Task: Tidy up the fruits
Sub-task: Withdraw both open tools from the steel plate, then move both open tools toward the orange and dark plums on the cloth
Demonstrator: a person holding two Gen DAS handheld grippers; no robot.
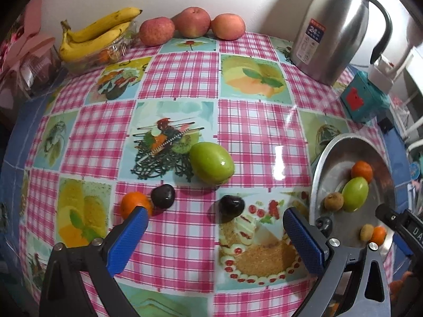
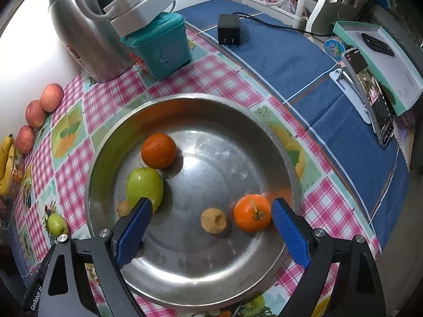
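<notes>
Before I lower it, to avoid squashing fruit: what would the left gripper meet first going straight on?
Probably the dark fruit lying between the open left gripper fingers' lines, or bare tablecloth just short of it; depth is unclear.

**Hidden, cropped, blurred**

Small brown fruit [image 2: 123,208] mostly behind right gripper's left finger [image 2: 134,228]. Tangerine [image 1: 134,206] partly covered by left gripper's fingertip [image 1: 132,233]. Dark fruit [image 1: 325,224] at metal bowl [image 1: 321,169] rim half hidden. Kettle [image 1: 335,29] top cropped. Bananas [image 2: 6,163] cut by frame edge. Kettle label text unreadable.
</notes>
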